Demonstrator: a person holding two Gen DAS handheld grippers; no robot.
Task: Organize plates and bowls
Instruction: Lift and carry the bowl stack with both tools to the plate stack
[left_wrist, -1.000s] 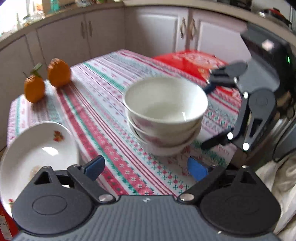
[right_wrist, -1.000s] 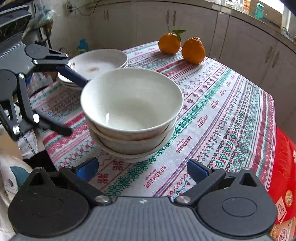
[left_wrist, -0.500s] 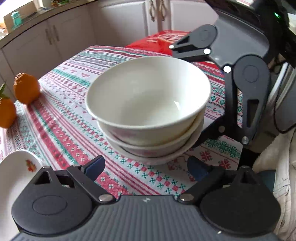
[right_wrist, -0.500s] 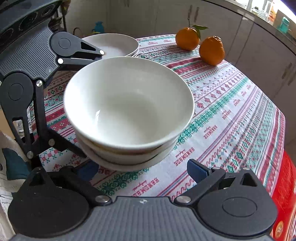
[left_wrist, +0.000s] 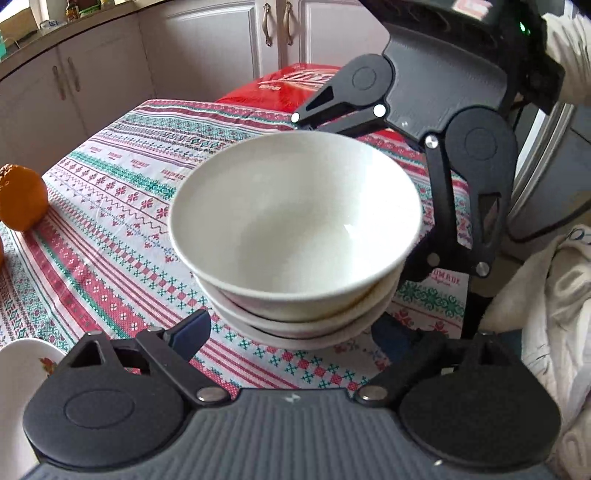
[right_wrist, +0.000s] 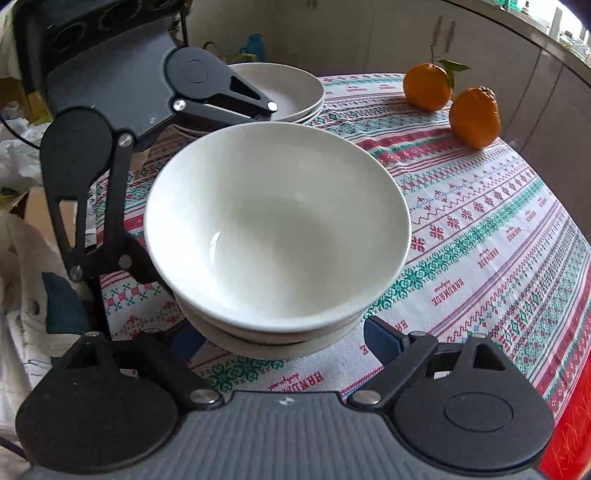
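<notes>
I have both grippers drawn in on the stack of bowls (left_wrist: 295, 236) from opposite sides, much closer than a second ago, when the stack sat small and well ahead of my left gripper (left_wrist: 291, 332). The stack now fills the middle of both views, standing on the patterned tablecloth (left_wrist: 110, 206) near the table edge closest to me. The jaws of both grippers have just been closing, with the bowls between them. My left gripper's blue pads sit just beside the lowest bowl's rim on either side; I cannot tell whether they press on it. The same goes for my right gripper (right_wrist: 284, 341), whose left pad is hidden under the stack. The stacked plates (right_wrist: 295, 92) rest toward the table's far edge in the right view, and the two oranges (right_wrist: 472, 114) lie near its far corner.
</notes>
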